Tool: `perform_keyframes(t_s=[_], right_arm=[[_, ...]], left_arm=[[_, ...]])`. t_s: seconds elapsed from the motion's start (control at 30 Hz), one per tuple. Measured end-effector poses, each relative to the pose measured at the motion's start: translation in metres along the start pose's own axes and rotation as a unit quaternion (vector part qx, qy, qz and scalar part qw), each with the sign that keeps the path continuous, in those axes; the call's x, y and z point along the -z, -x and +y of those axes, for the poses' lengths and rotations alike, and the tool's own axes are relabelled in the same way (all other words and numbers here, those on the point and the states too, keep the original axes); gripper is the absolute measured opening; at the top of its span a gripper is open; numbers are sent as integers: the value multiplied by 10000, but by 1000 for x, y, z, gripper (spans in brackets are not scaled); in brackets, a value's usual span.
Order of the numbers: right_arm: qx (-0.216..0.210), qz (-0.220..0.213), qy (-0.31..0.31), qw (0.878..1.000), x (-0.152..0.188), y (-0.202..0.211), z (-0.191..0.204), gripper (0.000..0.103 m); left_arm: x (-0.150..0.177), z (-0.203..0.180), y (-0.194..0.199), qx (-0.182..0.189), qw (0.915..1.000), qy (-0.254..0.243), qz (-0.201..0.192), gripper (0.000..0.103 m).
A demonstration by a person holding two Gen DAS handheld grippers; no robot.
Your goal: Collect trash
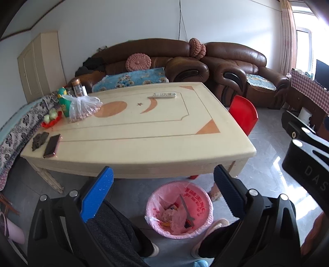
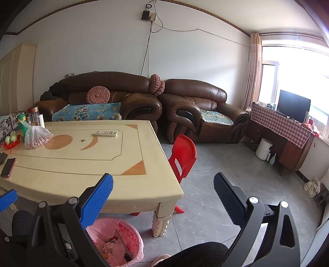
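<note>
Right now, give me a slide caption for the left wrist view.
Open left tool above a pink-lined trash bin beside a cream table.

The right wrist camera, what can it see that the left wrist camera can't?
Only the right wrist view shows the white appliance on the floor and the wall socket. Only the left wrist view shows the dark pouch beside the phone. Both show the table, red chair, remote and pink bin with trash inside.
</note>
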State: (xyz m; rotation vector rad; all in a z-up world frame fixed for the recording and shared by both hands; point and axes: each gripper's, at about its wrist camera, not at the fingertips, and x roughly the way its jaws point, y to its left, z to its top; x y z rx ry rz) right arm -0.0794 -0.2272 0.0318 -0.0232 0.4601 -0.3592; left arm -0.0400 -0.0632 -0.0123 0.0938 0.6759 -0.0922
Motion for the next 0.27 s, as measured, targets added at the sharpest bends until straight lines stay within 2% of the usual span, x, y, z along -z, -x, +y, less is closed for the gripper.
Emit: perform_keyframes(t_s=[0.27], right_arm=[[1, 2, 1, 10000, 0, 0, 0, 96]], left_arm=[[0, 1, -6, 42, 9998, 8, 188, 95]])
